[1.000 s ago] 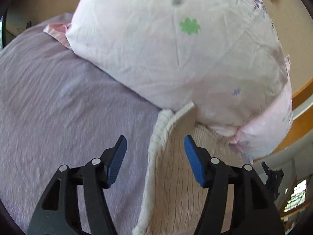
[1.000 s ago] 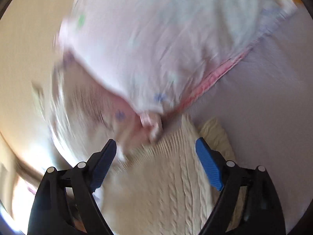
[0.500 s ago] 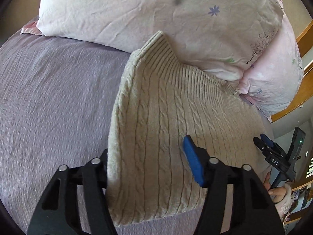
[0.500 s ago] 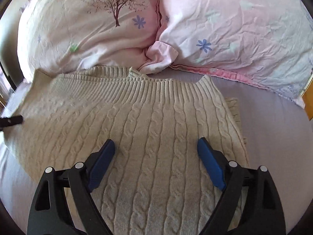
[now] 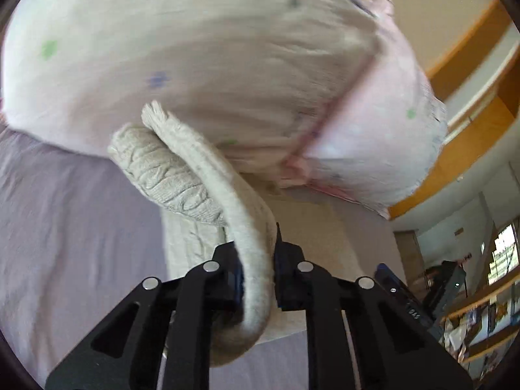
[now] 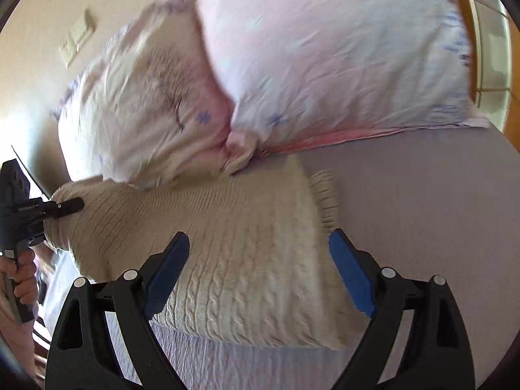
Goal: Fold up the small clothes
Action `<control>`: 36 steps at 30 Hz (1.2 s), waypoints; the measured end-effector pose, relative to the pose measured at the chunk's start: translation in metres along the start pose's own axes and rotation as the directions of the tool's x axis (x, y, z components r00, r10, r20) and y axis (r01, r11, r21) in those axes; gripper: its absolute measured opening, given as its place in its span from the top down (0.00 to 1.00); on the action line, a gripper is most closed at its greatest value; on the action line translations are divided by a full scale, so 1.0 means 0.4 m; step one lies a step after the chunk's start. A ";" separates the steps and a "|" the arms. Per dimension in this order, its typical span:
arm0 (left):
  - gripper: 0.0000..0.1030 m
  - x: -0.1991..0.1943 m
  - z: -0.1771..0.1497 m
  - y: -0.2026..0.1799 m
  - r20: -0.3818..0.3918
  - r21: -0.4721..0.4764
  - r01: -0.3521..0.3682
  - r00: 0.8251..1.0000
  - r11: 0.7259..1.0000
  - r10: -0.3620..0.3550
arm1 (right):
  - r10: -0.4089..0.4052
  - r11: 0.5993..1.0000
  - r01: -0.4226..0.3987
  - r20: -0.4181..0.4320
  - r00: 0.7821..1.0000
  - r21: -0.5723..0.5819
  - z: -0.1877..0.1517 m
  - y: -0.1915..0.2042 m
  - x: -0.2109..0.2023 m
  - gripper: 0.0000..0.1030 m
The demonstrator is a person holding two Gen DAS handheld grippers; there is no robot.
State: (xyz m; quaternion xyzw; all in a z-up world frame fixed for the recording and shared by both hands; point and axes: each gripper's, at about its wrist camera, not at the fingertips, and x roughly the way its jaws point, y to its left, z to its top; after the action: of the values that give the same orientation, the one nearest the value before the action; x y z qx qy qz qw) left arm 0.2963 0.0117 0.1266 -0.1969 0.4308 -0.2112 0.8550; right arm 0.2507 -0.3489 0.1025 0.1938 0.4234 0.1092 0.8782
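A cream cable-knit sweater (image 6: 247, 247) lies on the lilac bedsheet (image 6: 422, 214) in front of two pillows. My left gripper (image 5: 256, 273) is shut on the sweater's ribbed edge (image 5: 240, 214), which arches up between the jaws. In the right wrist view the left gripper (image 6: 70, 206) pinches the sweater's left corner and lifts it. My right gripper (image 6: 260, 269) is open and empty, hovering just above the sweater's middle, with its blue pads (image 6: 351, 273) spread wide.
Two pale pink floral pillows (image 6: 325, 55) lie against the wall behind the sweater. A wooden bed frame (image 5: 461, 149) runs along the right. A room with shelves (image 5: 481, 292) shows beyond the bed's edge. A wall switch (image 6: 76, 39) is at upper left.
My left gripper has shut on the sweater's edge and lifted it. My right gripper has stayed open and shifted a little over the sweater.
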 end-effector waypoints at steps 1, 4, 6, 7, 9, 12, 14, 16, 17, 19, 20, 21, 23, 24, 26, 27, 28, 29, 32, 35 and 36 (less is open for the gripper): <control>0.87 0.034 -0.003 -0.071 -0.015 0.035 0.041 0.999 0.999 -0.040 | -0.001 1.000 0.000 0.022 1.000 0.026 0.000 -0.022 -0.025 0.13; 0.83 0.200 -0.044 -0.264 -0.103 0.092 0.175 0.981 0.980 -0.166 | -0.015 0.993 0.009 0.055 0.998 0.114 -0.006 -0.094 -0.070 0.13; 0.82 0.300 -0.079 -0.331 -0.202 0.092 0.243 0.954 0.966 -0.221 | -0.020 0.986 0.015 0.029 0.999 0.164 -0.011 -0.142 -0.073 0.13; 0.82 0.323 -0.092 -0.340 -0.236 0.074 0.275 0.939 0.959 -0.251 | -0.017 0.983 0.013 0.018 1.000 0.181 -0.016 -0.158 -0.077 0.13; 0.81 0.312 -0.105 -0.330 -0.248 0.053 0.311 0.924 0.949 -0.289 | -0.009 0.981 0.008 0.006 1.000 0.196 -0.017 -0.186 -0.093 0.14; 0.68 0.209 -0.092 -0.260 -0.140 0.090 0.266 0.958 0.960 -0.252 | 0.041 0.979 -0.043 0.012 0.999 0.198 -0.004 -0.196 -0.094 0.17; 0.66 0.147 -0.091 -0.203 -0.081 0.126 0.166 0.984 0.978 -0.157 | 0.097 0.975 -0.093 -0.009 0.995 0.203 0.009 -0.186 -0.069 0.22; 0.66 0.121 -0.103 -0.164 -0.071 0.174 0.089 0.994 0.981 -0.078 | 0.106 0.979 -0.097 -0.040 0.994 0.179 0.023 -0.159 -0.034 0.25; 0.66 0.114 -0.113 -0.154 -0.072 0.196 0.072 0.996 0.978 -0.059 | 0.095 0.983 -0.086 -0.052 0.994 0.165 0.031 -0.147 -0.017 0.30; 0.65 0.105 -0.137 -0.141 -0.069 0.240 0.037 0.997 0.970 -0.021 | 0.084 0.986 -0.072 -0.075 0.994 0.149 0.032 -0.128 0.003 0.37; 0.63 0.098 -0.149 -0.133 -0.068 0.260 0.037 0.997 0.965 -0.019 | 0.088 0.987 -0.076 -0.086 0.992 0.142 0.035 -0.115 0.016 0.37; 0.60 0.103 -0.160 -0.135 -0.069 0.273 0.034 0.997 0.961 -0.016 | 0.080 0.988 -0.066 -0.094 0.992 0.140 0.036 -0.105 0.024 0.37; 0.60 0.128 -0.186 -0.152 -0.078 0.302 0.024 0.997 0.953 0.000 | 0.047 0.991 -0.033 -0.109 0.993 0.128 0.040 -0.091 0.042 0.37; 0.60 0.132 -0.199 -0.153 -0.077 0.319 0.026 0.997 0.947 -0.001 | 0.023 0.993 -0.009 -0.116 0.993 0.119 0.045 -0.087 0.057 0.37; 0.58 0.125 -0.227 -0.157 -0.047 0.365 0.010 0.999 0.931 0.008 | 0.005 0.993 0.014 -0.161 0.987 0.115 0.055 -0.086 0.099 0.37; 0.56 0.122 -0.234 -0.163 -0.040 0.389 0.011 0.999 0.921 0.005 | 0.004 0.992 0.020 -0.198 0.980 0.121 0.057 -0.090 0.130 0.44; 0.54 0.120 -0.242 -0.168 -0.034 0.409 0.009 0.999 0.913 0.005 | 0.013 0.993 0.013 -0.216 0.976 0.119 0.053 -0.090 0.146 0.72; 0.52 0.121 -0.249 -0.171 -0.032 0.421 0.008 0.999 0.907 0.006 | 0.012 0.995 0.010 -0.221 0.975 0.098 0.050 -0.085 0.155 0.80; 0.52 0.149 -0.272 -0.176 -0.083 0.444 0.030 0.997 0.895 0.008 | 0.000 0.992 0.017 -0.138 0.990 0.124 0.061 -0.112 0.124 0.88; 0.54 0.219 -0.296 -0.157 -0.183 0.415 0.041 0.982 0.909 0.039 | -0.001 0.978 0.036 -0.171 0.985 0.205 0.057 -0.160 0.140 0.87; 0.56 0.227 -0.305 -0.154 -0.183 0.424 0.025 0.981 0.905 0.059 | -0.004 0.984 0.034 -0.168 0.986 0.174 0.057 -0.146 0.131 0.86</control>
State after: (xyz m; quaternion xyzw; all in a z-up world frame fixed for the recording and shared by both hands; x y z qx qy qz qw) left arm 0.2333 -0.1065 0.0318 0.0186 0.4564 -0.3104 0.8337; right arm 0.3027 -0.3886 0.0533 0.2569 0.5054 0.0786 0.8200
